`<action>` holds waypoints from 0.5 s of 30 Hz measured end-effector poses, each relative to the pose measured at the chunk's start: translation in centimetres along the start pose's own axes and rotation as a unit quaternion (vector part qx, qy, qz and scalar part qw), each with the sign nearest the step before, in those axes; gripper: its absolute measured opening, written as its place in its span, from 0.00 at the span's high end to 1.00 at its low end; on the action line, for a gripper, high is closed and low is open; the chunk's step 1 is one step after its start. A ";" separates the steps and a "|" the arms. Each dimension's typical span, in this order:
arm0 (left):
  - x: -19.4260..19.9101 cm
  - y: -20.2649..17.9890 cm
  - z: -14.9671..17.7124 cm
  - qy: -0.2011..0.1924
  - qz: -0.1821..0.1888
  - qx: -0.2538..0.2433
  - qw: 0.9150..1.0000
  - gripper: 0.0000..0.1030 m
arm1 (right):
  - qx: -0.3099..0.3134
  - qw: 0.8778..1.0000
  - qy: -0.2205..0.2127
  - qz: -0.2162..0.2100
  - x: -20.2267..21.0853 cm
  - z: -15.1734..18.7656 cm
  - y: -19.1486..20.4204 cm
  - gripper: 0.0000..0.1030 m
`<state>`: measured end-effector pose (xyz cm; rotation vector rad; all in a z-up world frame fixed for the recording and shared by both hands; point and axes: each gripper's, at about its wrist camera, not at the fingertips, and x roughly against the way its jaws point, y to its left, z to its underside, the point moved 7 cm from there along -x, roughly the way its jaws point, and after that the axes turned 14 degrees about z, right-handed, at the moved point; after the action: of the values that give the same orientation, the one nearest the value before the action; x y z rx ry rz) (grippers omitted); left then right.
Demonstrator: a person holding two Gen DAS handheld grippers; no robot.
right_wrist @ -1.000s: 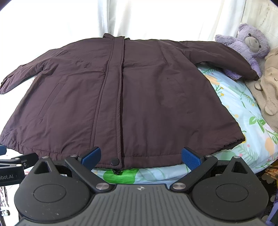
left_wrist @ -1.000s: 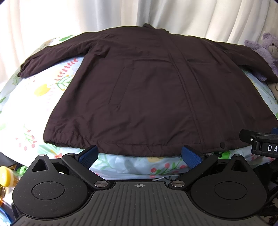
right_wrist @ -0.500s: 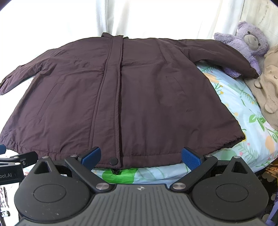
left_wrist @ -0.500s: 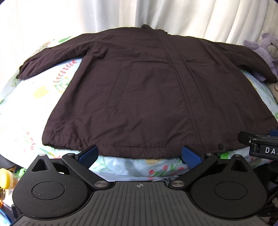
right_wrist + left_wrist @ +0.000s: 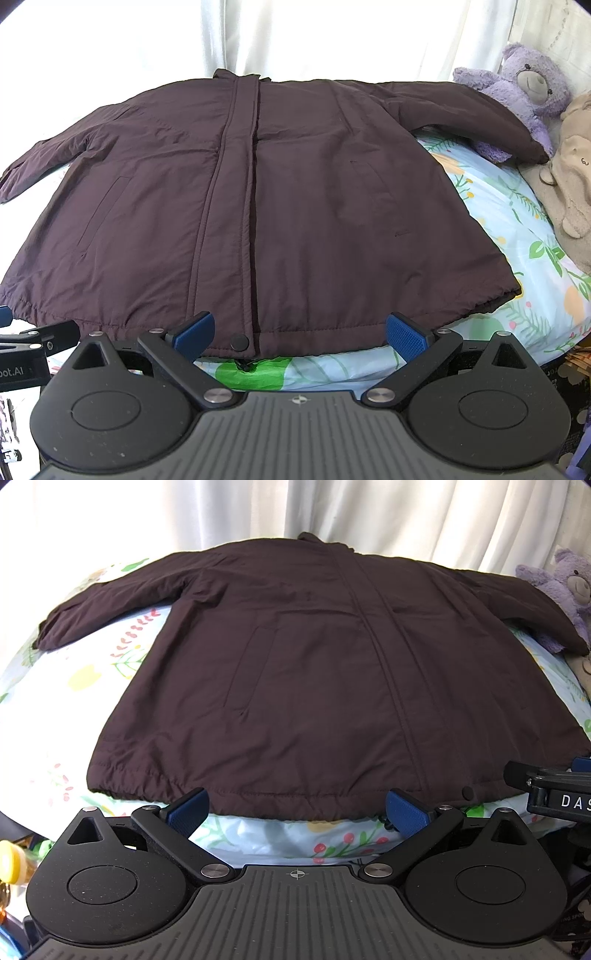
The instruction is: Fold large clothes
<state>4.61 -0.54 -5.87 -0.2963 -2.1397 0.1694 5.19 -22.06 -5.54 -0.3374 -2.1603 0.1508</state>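
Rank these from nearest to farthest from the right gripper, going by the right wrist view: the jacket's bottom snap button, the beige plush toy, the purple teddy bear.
1. The black snap button on the dark brown jacket hem, just ahead of the right gripper, near its left-side finger.
2. The beige plush toy, at the right edge.
3. The purple teddy bear, far right corner, behind the sleeve.

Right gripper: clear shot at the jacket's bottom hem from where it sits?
Probably yes. The right gripper is open and empty, and the jacket hem lies flat just ahead of its fingertips with nothing between. The left gripper stays off to the side.
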 end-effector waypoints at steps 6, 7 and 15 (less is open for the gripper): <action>0.0 0.0 -0.1 0.000 0.000 0.001 1.000 0.00 | 0.000 1.000 0.000 -0.001 -0.1 0.0 -0.1 0.04; 0.0 0.0 -0.1 0.000 0.000 0.001 1.000 0.00 | 0.000 1.000 0.000 -0.001 -0.1 0.0 -0.1 0.04; -0.1 -0.3 -0.2 0.002 0.001 0.002 1.000 0.00 | -0.001 1.000 0.002 -0.008 -0.1 0.0 -0.1 0.04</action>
<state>4.73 -0.87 -5.76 -0.2963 -2.1346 0.1732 5.20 -22.23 -5.64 -0.3223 -2.1588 0.1387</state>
